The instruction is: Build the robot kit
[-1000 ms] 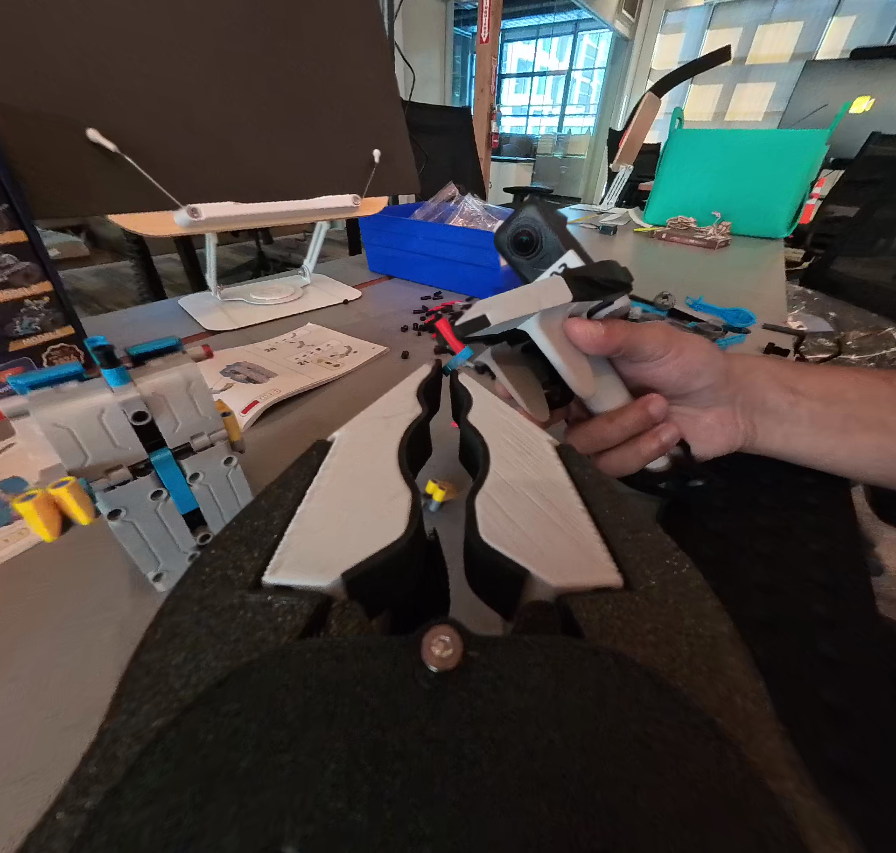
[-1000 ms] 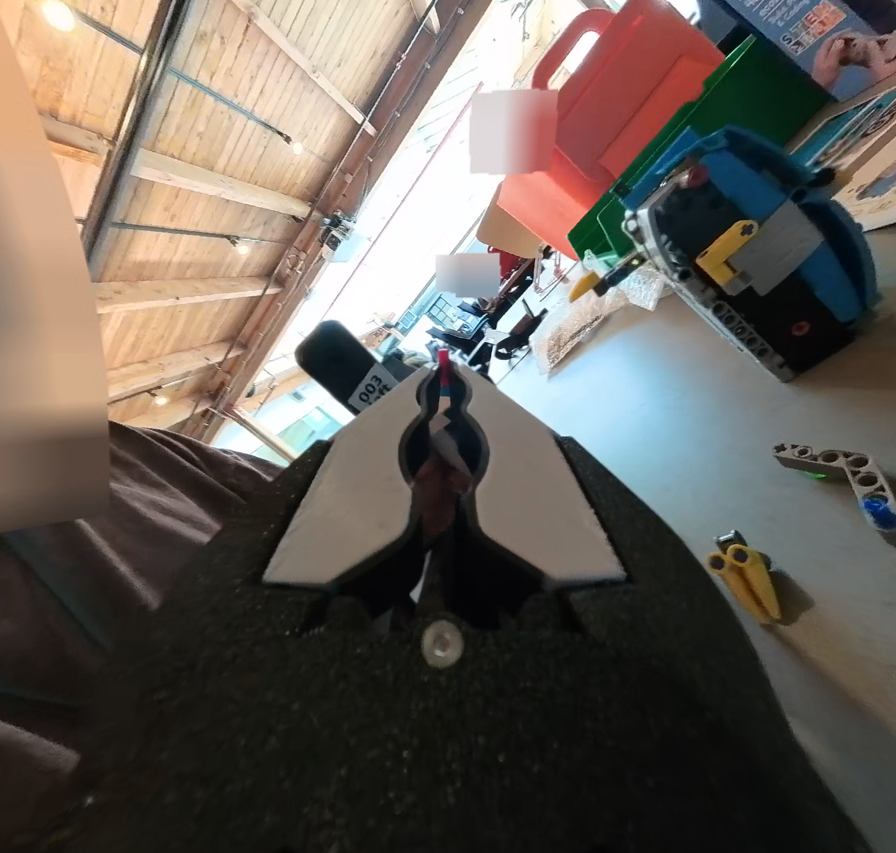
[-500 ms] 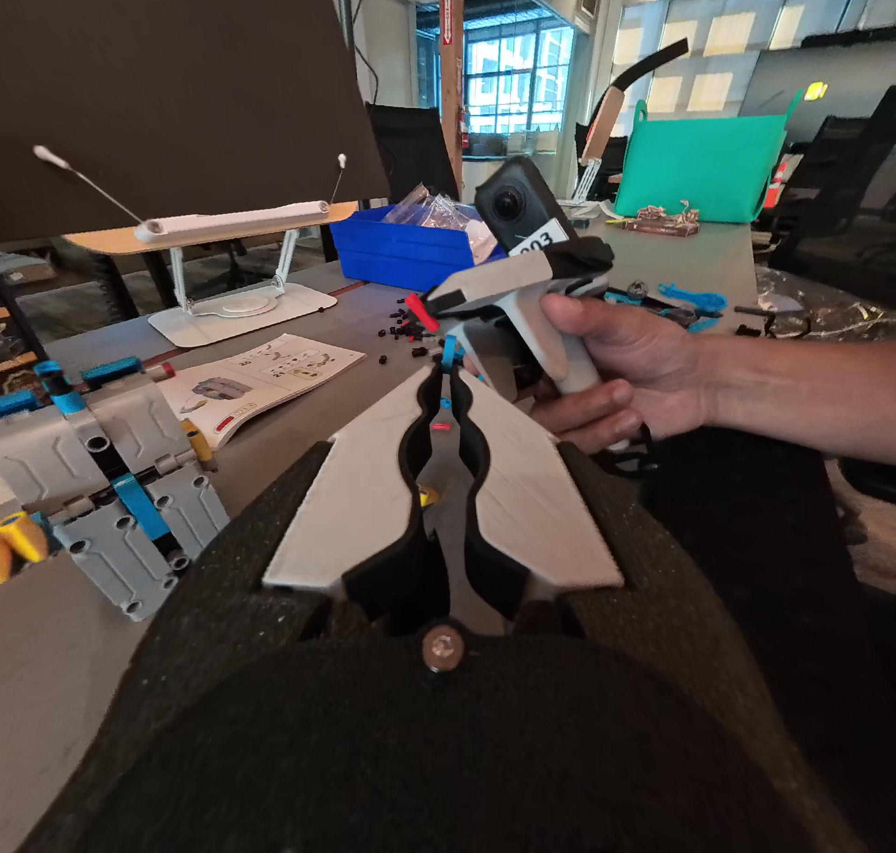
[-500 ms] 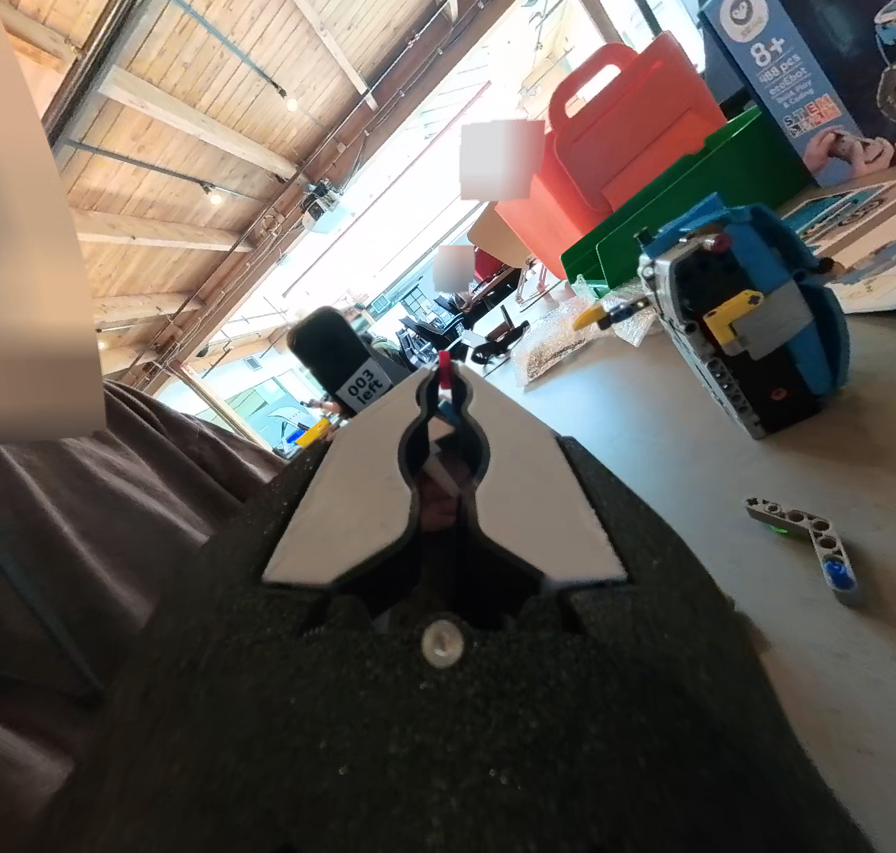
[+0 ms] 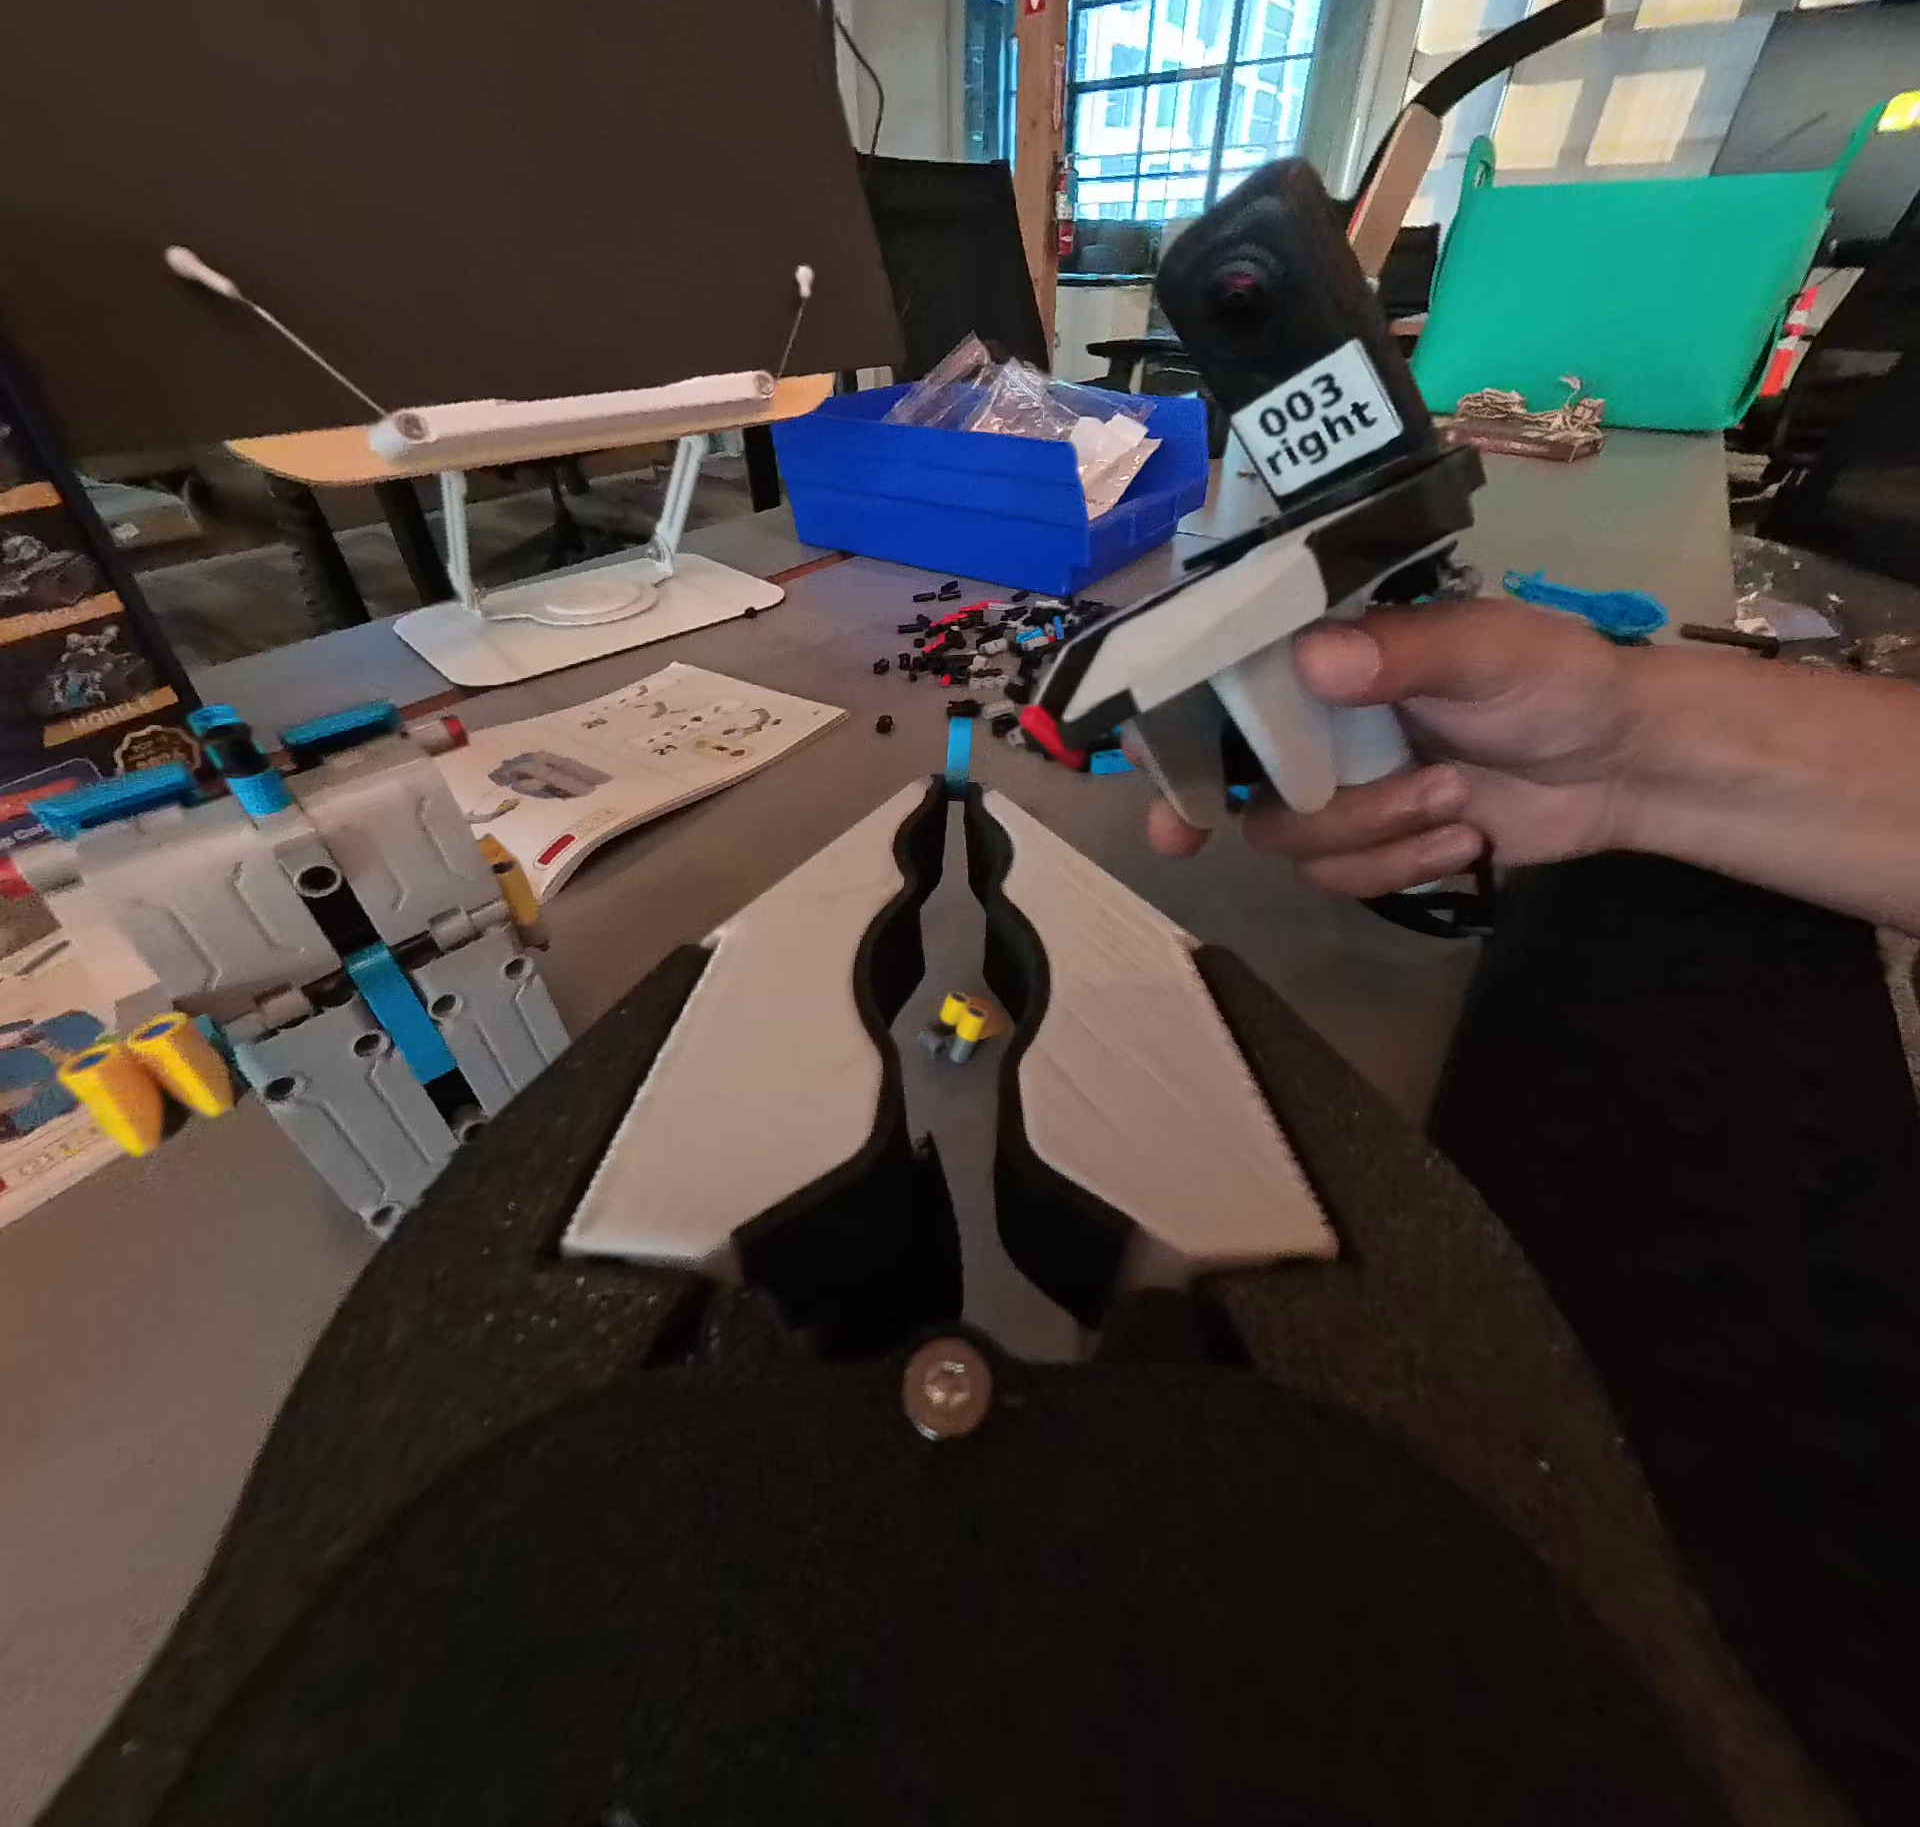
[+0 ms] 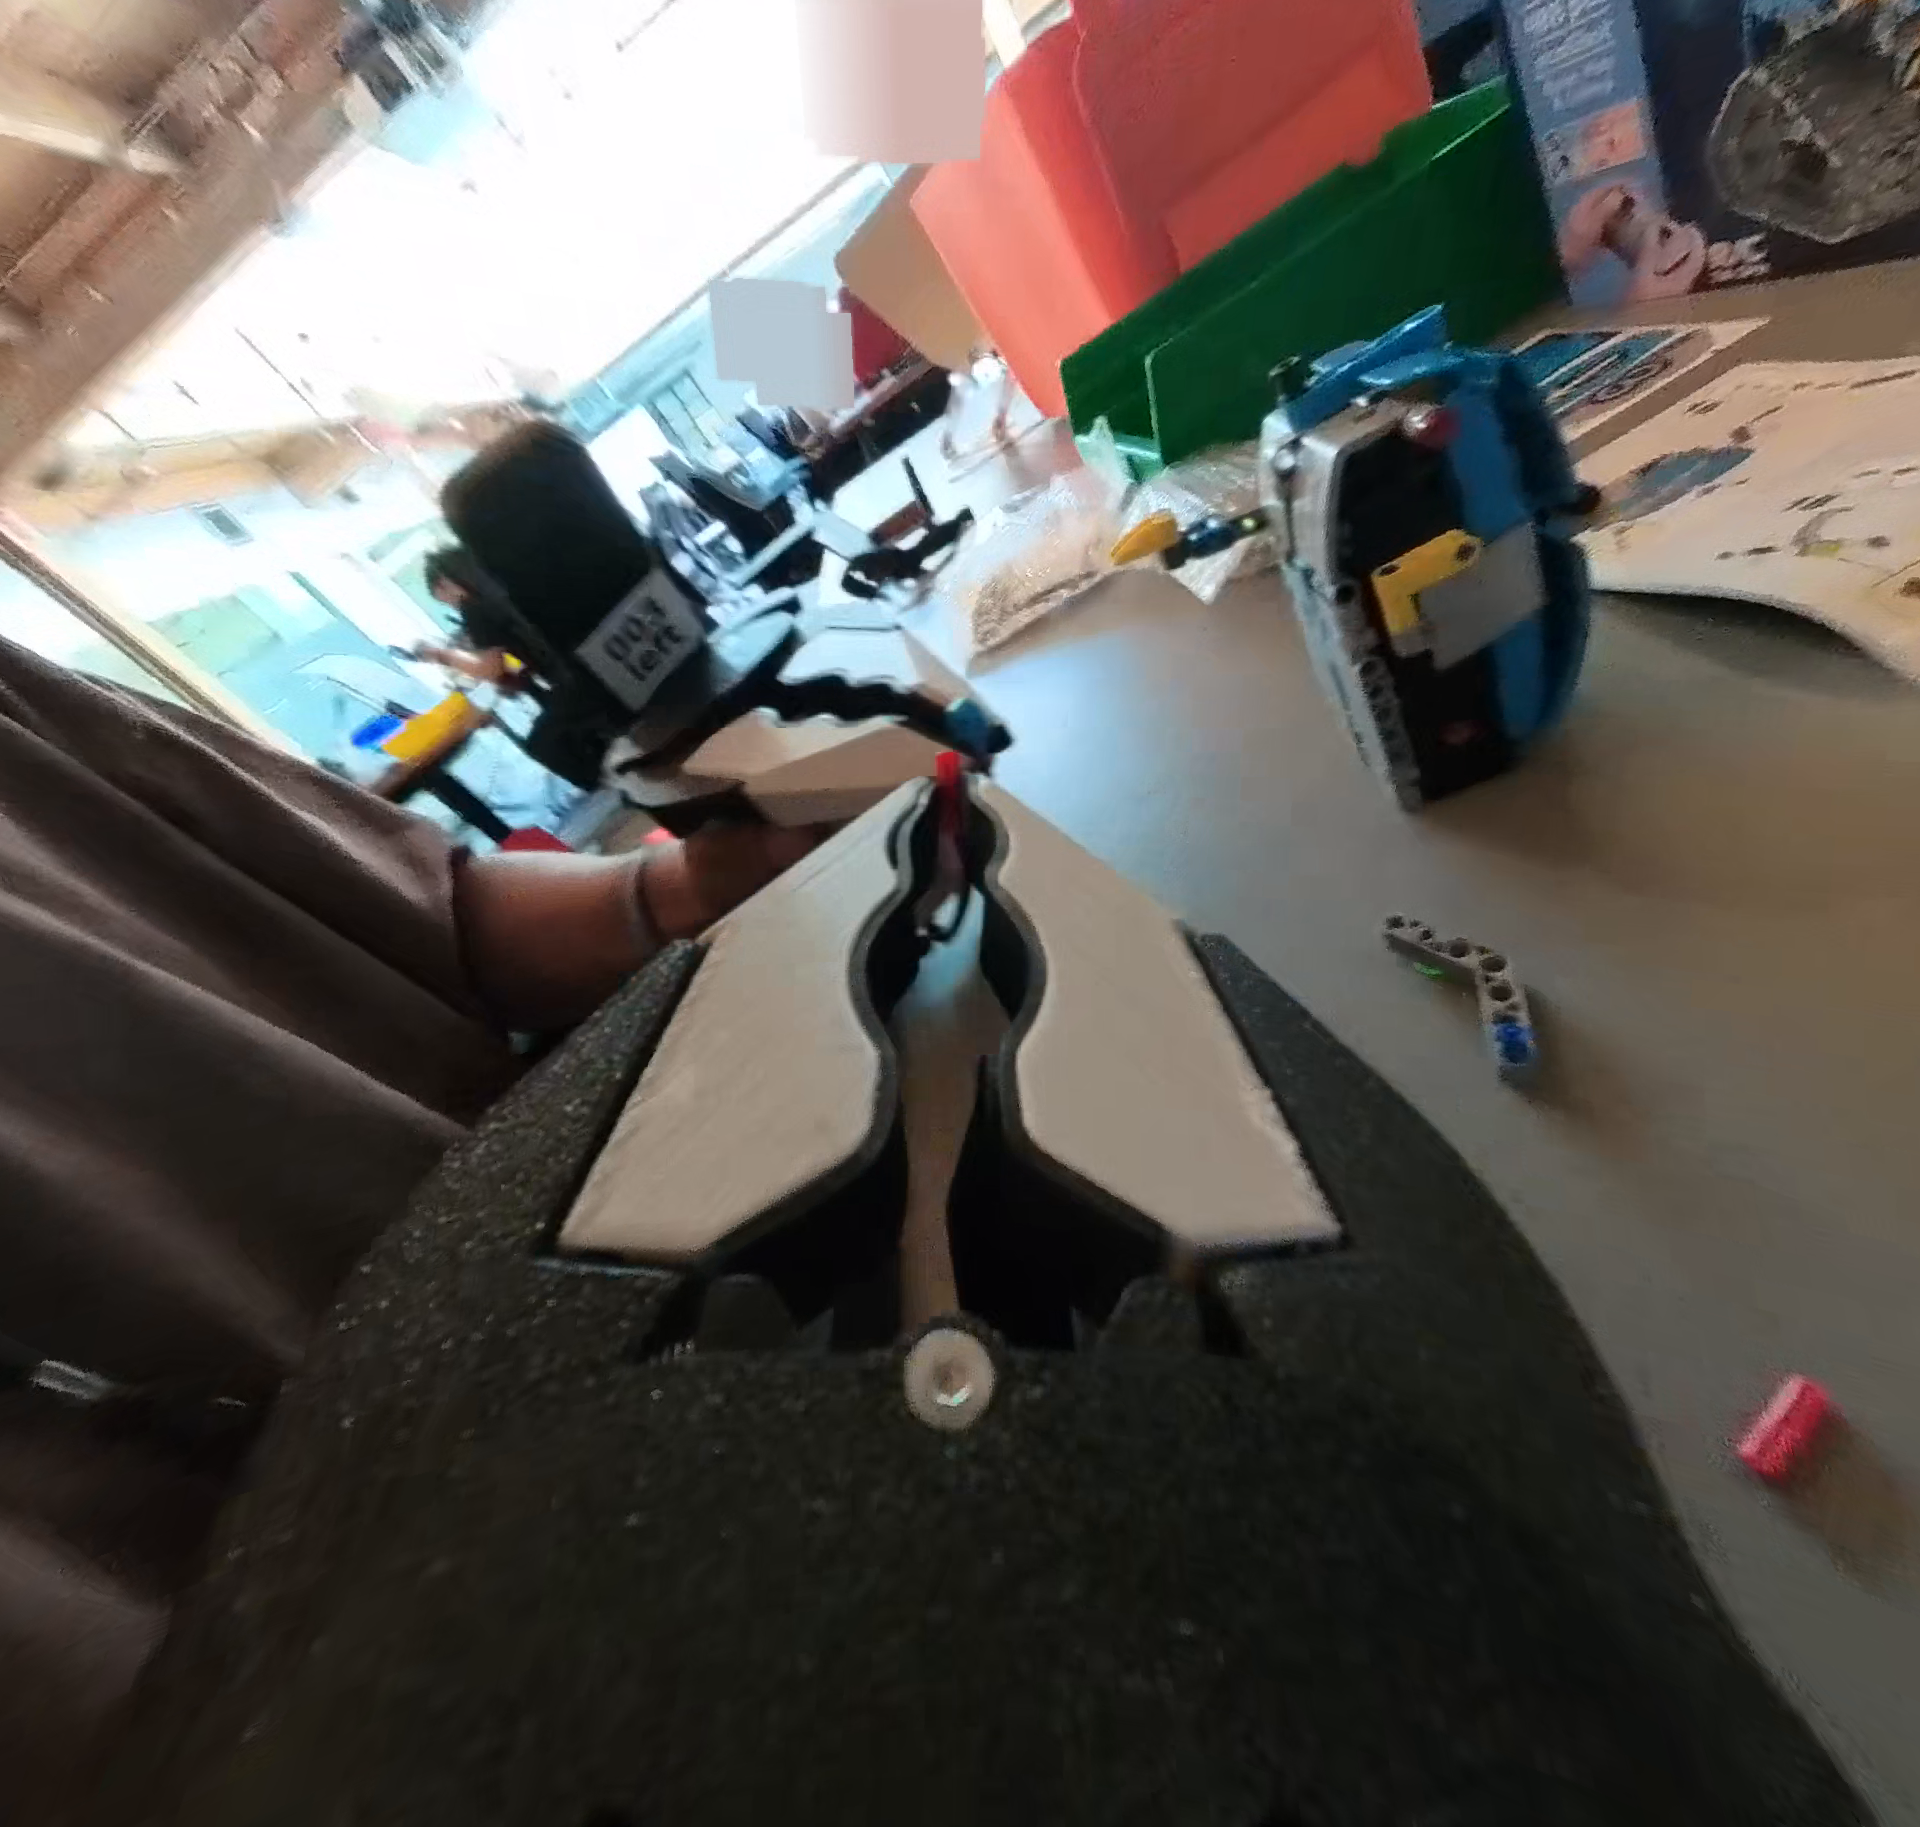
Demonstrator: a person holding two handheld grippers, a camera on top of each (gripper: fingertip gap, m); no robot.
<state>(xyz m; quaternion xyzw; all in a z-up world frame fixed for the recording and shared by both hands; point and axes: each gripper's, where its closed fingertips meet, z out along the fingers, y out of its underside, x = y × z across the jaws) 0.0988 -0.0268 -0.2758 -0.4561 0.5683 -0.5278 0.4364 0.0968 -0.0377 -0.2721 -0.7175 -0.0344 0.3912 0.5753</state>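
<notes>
My left gripper is shut on a small blue pin that sticks up from its tips. My right gripper is shut on a small red pin. In the left wrist view the right gripper is held by a hand just right of my left tips, with the red pin at its tip. In the right wrist view the left gripper and its blue pin are just beyond my right tips. Both are held above the grey table.
A grey and blue brick model stands at the left; in the right wrist view it is ahead. Nearby are a booklet, loose small pins, a blue bin, a yellow piece, a grey angled beam and a red piece. The tips of both grippers are at nearly the same place.
My left gripper closed on the blue pin that the right gripper carried with the red one. The right gripper then drew back to the right, keeping only the red pin.
</notes>
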